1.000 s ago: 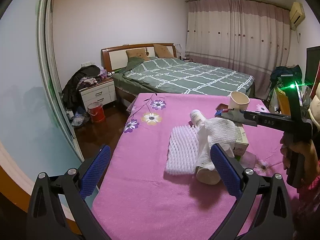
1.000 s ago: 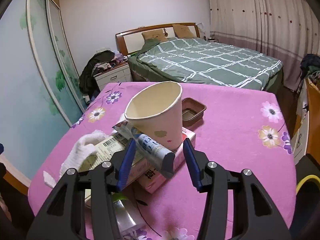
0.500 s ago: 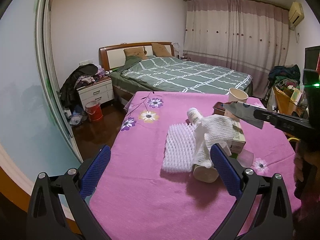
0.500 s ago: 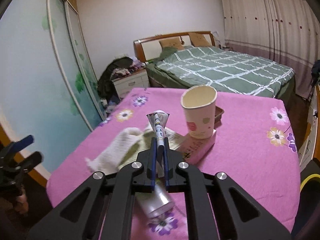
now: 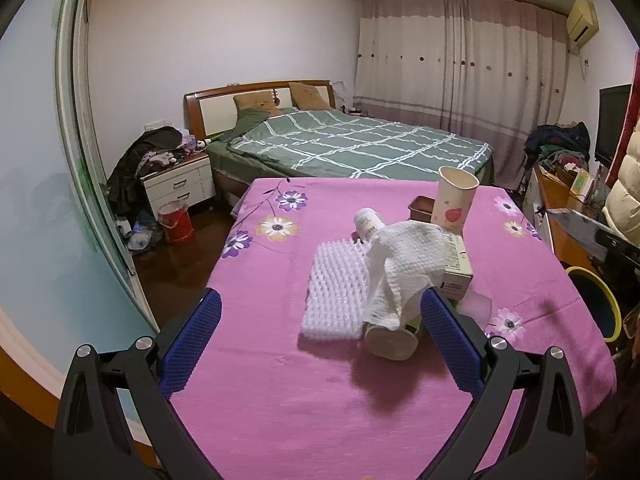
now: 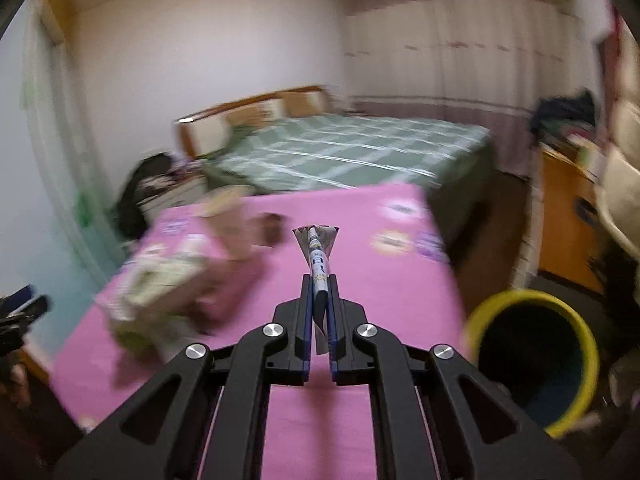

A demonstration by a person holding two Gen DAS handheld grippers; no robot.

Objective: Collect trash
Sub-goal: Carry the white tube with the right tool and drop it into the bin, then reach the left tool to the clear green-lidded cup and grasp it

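My right gripper (image 6: 319, 282) is shut on a flattened tube wrapper (image 6: 317, 248) and holds it above the pink table (image 6: 360, 280). A yellow-rimmed trash bin (image 6: 532, 360) stands on the floor to the right; it also shows in the left wrist view (image 5: 596, 300). My left gripper (image 5: 320, 336) is open and empty over the near part of the table (image 5: 280, 380). Ahead of it lie a white foam net (image 5: 336, 296), a crumpled white tissue (image 5: 404, 268) over a tipped cup (image 5: 390, 340), a carton (image 5: 456, 268), a white bottle (image 5: 366, 220) and an upright paper cup (image 5: 454, 200).
A small brown tray (image 5: 420, 204) sits behind the paper cup. A green-quilted bed (image 5: 352, 148) is beyond the table, a nightstand (image 5: 176, 180) and red bucket (image 5: 174, 220) at left. A wooden cabinet (image 6: 568, 208) stands right of the bin. The right wrist view is motion-blurred.
My right gripper closed on the tube wrapper, lifted it off the pile and swung right toward the bin. The left gripper stayed open and barely moved.
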